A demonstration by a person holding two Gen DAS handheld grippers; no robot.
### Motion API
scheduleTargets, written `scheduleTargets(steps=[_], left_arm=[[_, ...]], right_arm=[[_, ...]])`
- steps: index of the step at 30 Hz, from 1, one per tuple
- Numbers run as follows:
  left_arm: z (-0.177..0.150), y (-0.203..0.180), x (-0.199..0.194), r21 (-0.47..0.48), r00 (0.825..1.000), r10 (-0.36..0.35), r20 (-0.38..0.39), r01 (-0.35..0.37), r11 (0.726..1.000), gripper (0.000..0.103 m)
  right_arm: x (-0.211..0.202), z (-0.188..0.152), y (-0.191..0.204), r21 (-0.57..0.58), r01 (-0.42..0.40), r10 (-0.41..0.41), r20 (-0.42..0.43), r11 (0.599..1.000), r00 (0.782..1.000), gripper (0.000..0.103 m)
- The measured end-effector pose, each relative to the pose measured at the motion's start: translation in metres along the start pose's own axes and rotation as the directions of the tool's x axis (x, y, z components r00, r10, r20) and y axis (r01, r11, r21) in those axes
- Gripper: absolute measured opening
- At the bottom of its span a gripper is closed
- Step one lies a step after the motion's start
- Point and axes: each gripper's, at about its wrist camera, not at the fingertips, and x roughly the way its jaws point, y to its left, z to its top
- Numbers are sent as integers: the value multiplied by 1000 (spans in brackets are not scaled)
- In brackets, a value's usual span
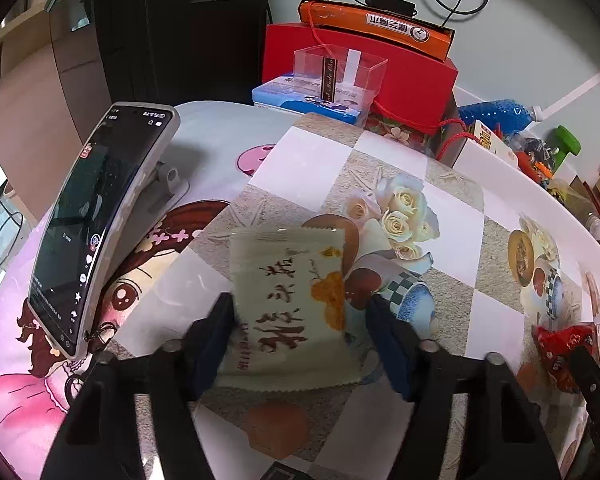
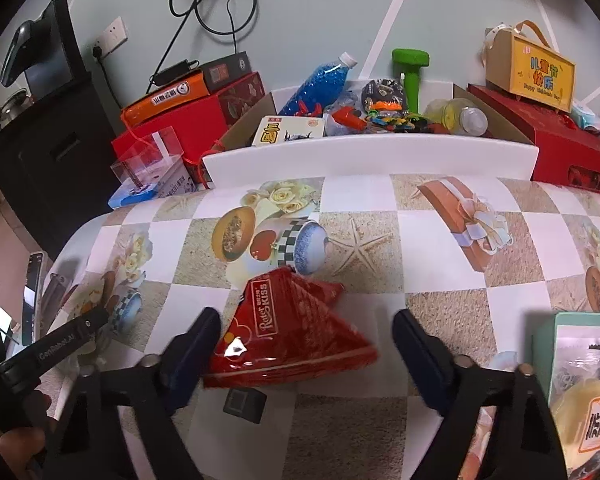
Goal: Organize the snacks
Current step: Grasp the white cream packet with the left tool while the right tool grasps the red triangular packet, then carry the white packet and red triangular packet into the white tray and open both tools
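On the table: both snacks lie flat.
Left gripper: fingers pinching cream snack packet, ready to lift.
Right gripper: fingers spread, straddling red snack packet, ungripped.

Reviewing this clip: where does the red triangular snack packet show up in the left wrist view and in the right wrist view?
Left wrist view: the red triangular packet lies at the far right edge, on the tablecloth.
Right wrist view: the same packet sits low in the centre, between the fingers of the right claw.
Shared landmark: the blue bead bottle at the back of the table.
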Motion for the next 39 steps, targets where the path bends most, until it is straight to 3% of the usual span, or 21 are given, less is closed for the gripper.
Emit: scheduleTargets(steps=[2, 11, 28, 36, 39], left_arm=[[0, 1, 0, -1, 1000, -6, 3, 6, 1000, 56], [0, -8, 2, 43, 1000, -31, 3, 30, 999, 54], [-5, -55, -2, 174, 993, -113, -21, 115, 978, 54], [-6, -56, -4, 167, 991, -134, -24, 136, 976, 54], [-6, -54, -6, 141, 983, -182, -28, 184, 973, 54]], right_arm=[[2, -1, -1, 1, 0, 0, -10, 1000, 1000, 74], [7, -3, -4, 15, -1, 2, -36, 1000, 999, 54], [5, -1, -11, 42, -12, 13, -31, 999, 999, 53], [-6, 2, -10, 32, -24, 24, 8, 999, 1000, 53], [-10, 3, -10, 33, -24, 23, 18, 999, 1000, 53]])
